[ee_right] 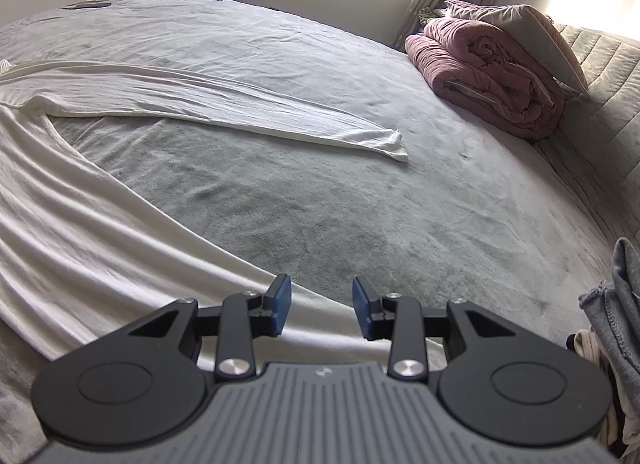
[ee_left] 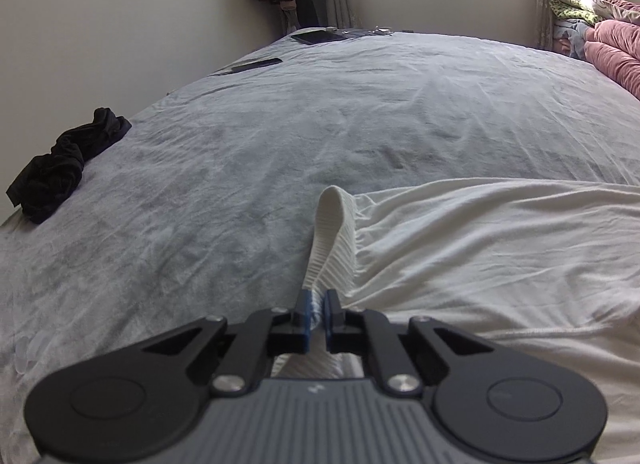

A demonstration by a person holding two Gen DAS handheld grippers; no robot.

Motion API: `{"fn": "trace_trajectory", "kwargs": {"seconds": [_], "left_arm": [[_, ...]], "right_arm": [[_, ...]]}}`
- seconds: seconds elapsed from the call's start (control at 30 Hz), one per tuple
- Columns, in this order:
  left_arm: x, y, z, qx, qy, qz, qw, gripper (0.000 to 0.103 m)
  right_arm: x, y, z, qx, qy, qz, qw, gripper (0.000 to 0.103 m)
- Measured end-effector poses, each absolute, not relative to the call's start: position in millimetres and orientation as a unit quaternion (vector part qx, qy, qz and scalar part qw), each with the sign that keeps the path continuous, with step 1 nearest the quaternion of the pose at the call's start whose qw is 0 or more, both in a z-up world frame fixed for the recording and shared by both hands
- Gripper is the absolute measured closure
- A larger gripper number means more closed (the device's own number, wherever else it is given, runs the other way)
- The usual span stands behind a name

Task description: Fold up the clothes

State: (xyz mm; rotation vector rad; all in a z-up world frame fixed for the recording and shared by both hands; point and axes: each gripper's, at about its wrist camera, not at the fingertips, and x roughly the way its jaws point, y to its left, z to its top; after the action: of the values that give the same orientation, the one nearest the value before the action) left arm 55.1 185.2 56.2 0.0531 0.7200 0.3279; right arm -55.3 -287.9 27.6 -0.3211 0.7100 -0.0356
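— Two grippers over the bed (ee_left: 248, 167), only one busy. Left gripper (ee_left: 316, 318) pinched tight on the ribbed band (ee_left: 330, 240) of the white garment (ee_left: 500, 256), fingers (ee_left: 304, 316) nearly together with just the knit between them.

— Why the band?

— Probably the firmest edge to lift by; thicker than the thin cloth beside it, so less likely to slip. Pulled up into a little ridge already, rest of the cloth lying flat on the grey cover.

— And the right gripper (ee_right: 321, 306)?

— Fingers (ee_right: 280, 304) apart, nothing between them, hovering just above the near edge of the same garment. Likely waiting for a matching hold before any fold.

— Where exactly does the garment lie?

— Spread across the near part of the bed, one long piece (ee_right: 256, 111) stretched out toward the rolled pink quilt (ee_right: 488, 75), its end lying well short of it. Laid out flat like that, easier to fold cleanly.

— Anything else nearby?

— Crumpled black clothing (ee_left: 64, 159) at the left edge of the bed, well apart. Grey clothing (ee_right: 616, 304) at the right edge, likely also waiting. Folding barely begun, by the look of it.
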Motion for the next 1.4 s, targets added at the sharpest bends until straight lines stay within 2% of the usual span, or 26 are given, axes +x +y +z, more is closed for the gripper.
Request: {"fn": "trace_trajectory", "kwargs": {"seconds": [0.13,0.3,0.47,0.67,0.83,0.9,0.93,1.13,1.4], "left_arm": [[50.4,181.8,64.0,0.042,0.320,0.169,0.931,0.097],[60.6,183.3,43.6,0.053,0.343,0.179,0.921,0.097],[61.8,187.1,37.6,0.043,0.338,0.181,0.923,0.097],[61.9,176.7,31.5,0.076,0.336,0.178,0.922,0.093],[60.1,190.7,43.3,0.028,0.340,0.171,0.924,0.079],[58.1,203.1,50.5,-0.002,0.337,0.177,0.925,0.066],[56.3,210.7,54.9,-0.020,0.334,0.180,0.925,0.064],[43.8,252.2,62.9,-0.146,0.340,0.184,0.911,0.062],[42.5,233.1,55.0,-0.119,0.354,0.148,0.916,0.063]], "right_arm": [[-55.4,-287.6,27.3,-0.156,0.345,-0.018,0.925,0.066],[-55.3,-287.9,26.7,-0.157,0.347,-0.019,0.924,0.066],[-55.2,-290.3,27.4,-0.154,0.347,-0.022,0.925,0.066],[-55.0,-288.7,26.9,-0.152,0.347,-0.023,0.925,0.066],[-55.1,-289.5,27.3,-0.150,0.347,-0.024,0.925,0.066],[-55.4,-289.6,27.6,-0.150,0.347,-0.025,0.926,0.066],[-55.5,-289.7,27.8,-0.149,0.346,-0.025,0.926,0.066],[-55.7,-291.0,30.0,-0.145,0.343,-0.023,0.928,0.066],[-56.4,-290.6,30.2,-0.145,0.343,-0.023,0.928,0.066]]}}
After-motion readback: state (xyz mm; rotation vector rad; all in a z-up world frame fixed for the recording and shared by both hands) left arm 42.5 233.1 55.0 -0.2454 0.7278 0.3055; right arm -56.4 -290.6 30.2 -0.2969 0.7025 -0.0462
